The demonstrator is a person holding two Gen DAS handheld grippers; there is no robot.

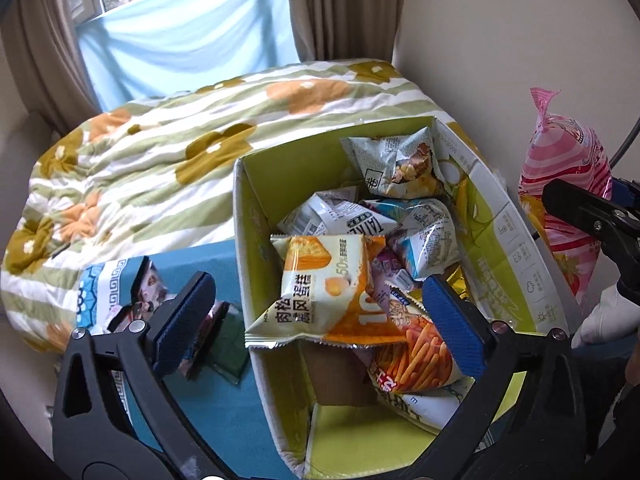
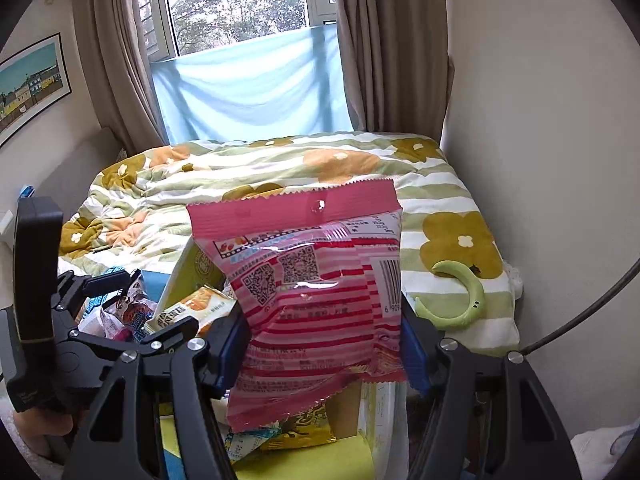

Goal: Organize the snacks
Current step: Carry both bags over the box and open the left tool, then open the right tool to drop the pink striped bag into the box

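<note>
Left gripper (image 1: pixel 320 312) spread wide over the green-lined cardboard box (image 1: pixel 256 216), blue pads well apart, nothing pinched between them. Directly beneath, between the two pads: an orange-and-white cake packet (image 1: pixel 316 280), lying loose on top of the pile inside the box, touched by neither pad. Just right of it, a packet printed with orange sticks (image 1: pixel 412 352), partly under the right pad. Farther back in the box, a grey nut-mix packet (image 1: pixel 400 164) propped against the far wall, with white and blue packets (image 1: pixel 424 236) jumbled in the middle. Left of the box, outside it, a blue-and-white packet (image 1: pixel 120 292) on the teal surface (image 1: pixel 216 400), with a dark packet beside it behind the left pad.

Right gripper (image 2: pixel 326 356) clamped on the pink striped snack bag (image 2: pixel 320 300), pads pressing both side edges, bag standing upright with its serrated top edge uppermost and QR codes facing the camera. Seen from the left wrist, same bag held high, just right of the box's right wall. Below the bag in the right wrist view, box interior with a yellow packet (image 2: pixel 308 428) at the near end.

Beyond everything, floral quilt (image 1: pixel 160 152) across the bed, green crescent-shaped item (image 2: pixel 460 300) resting on it at right, blue cloth over the window (image 2: pixel 256 92) at the far end.
</note>
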